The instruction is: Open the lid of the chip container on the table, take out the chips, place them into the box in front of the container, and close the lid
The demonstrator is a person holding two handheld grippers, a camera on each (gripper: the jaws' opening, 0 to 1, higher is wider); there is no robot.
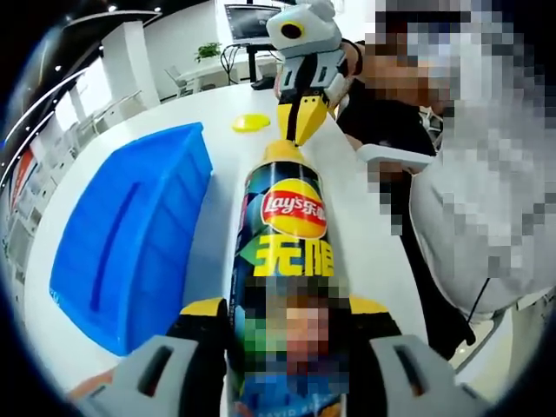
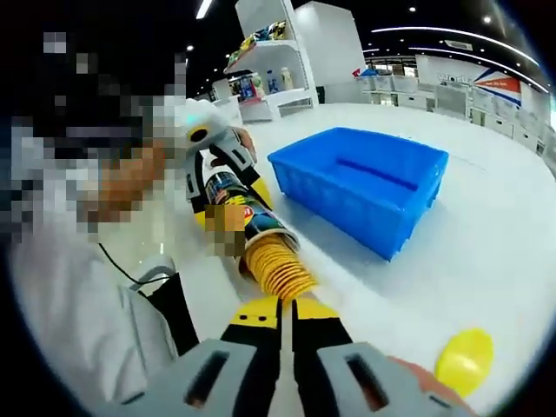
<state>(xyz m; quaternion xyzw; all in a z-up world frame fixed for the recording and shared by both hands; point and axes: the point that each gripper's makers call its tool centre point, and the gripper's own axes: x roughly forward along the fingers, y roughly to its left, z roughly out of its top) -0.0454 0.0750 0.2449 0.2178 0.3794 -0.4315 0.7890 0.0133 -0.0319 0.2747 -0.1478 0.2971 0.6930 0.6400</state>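
The tall round chip can [image 1: 287, 234] with a dark label and a red and yellow logo is held up off the white tabletop [image 1: 356, 217], lying on its side. In the left gripper view the left tongs [image 1: 287, 334] are squeezed on the bottom part of the can, one black and yellow jaw on each side, touching it.

The can's mouth is open. In the right gripper view a stack of round yellow chips [image 2: 276, 265] sticks out of the mouth. The right tongs [image 2: 287, 311] are pressed together with hardly any gap, and their yellow tips touch the end of the chip stack — I cannot tell if they pinch a chip or only press on it. In the left gripper view the right tongs [image 1: 301, 117] meet the far end of the can.

The flat round yellow plastic lid [image 2: 464, 360] lies alone on the tabletop, well apart from the can — in the left gripper view it [image 1: 251, 122] is past the far end of the box.

The big blue plastic box [image 2: 360, 187] sits on the tabletop beside the can. In the left gripper view the box [image 1: 130, 243] is to the left of the can.

A person in a light grey top [image 1: 473, 217] stands close to the tabletop edge.
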